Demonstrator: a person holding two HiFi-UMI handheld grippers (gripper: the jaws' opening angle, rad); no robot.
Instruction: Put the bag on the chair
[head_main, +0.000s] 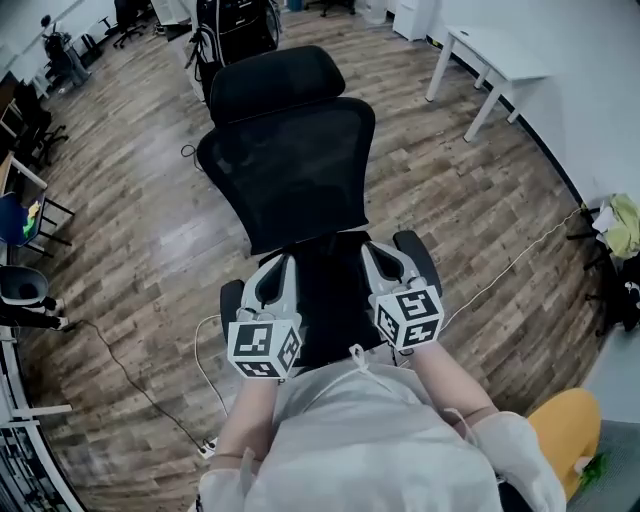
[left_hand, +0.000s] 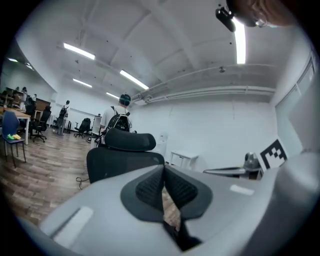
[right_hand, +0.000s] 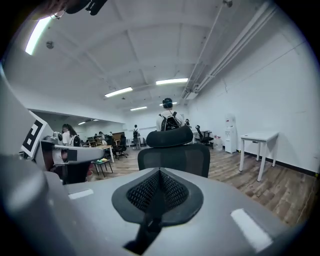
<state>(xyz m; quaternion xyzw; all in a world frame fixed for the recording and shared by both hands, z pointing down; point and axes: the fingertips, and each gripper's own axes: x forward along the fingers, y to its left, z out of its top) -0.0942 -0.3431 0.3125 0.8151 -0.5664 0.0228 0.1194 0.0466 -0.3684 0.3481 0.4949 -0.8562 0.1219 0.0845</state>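
A black mesh office chair (head_main: 290, 170) with a headrest stands before me on the wood floor, its seat (head_main: 330, 300) facing me. Both grippers hover side by side over the seat's front part. My left gripper (head_main: 279, 264) is shut with nothing between its jaws, and so is my right gripper (head_main: 377, 250). The left gripper view has shut pads (left_hand: 150, 189) below the chair (left_hand: 122, 160). In the right gripper view the chair (right_hand: 175, 155) rises behind the closed jaws. A black backpack (right_hand: 170, 121) stands behind the headrest, also seen as a backpack (head_main: 240, 25) at the far edge.
A white table (head_main: 495, 50) stands at the back right. A cable (head_main: 130, 370) runs over the floor to a power strip (head_main: 206, 449) near my left side. Office chairs (head_main: 25, 285) line the left edge. A yellow object (head_main: 565, 425) lies at lower right. People (right_hand: 67, 135) are far off.
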